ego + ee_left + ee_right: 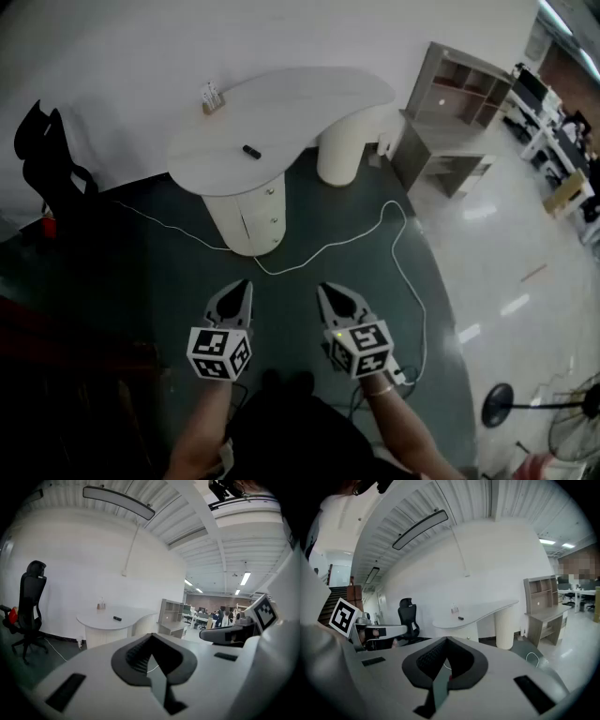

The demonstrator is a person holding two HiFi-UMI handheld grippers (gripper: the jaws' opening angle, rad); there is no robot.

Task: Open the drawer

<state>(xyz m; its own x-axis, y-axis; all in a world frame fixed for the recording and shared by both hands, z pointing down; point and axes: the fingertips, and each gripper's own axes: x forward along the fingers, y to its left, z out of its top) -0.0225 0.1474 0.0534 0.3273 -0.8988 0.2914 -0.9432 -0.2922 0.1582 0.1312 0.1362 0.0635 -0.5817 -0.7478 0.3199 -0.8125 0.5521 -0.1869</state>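
Observation:
A white curved desk [281,117] stands a few steps ahead on the dark floor. Under its near end is a rounded drawer pedestal [255,217] with small knobs down its front, all drawers closed. It also shows far off in the left gripper view, drawer pedestal [101,637], and in the right gripper view, drawer pedestal [461,630]. My left gripper [244,284] and right gripper [325,289] are held side by side low in the head view, well short of the pedestal. Both are shut with nothing between the jaws, as the left gripper [151,641] and right gripper [445,644] show close up.
A white cable [394,244] snakes over the floor between me and the desk. A black office chair [47,159] stands at the left and a wooden shelf unit [459,112] at the right. A small black object [251,150] and a holder [211,97] lie on the desk. A floor fan [572,422] is at the lower right.

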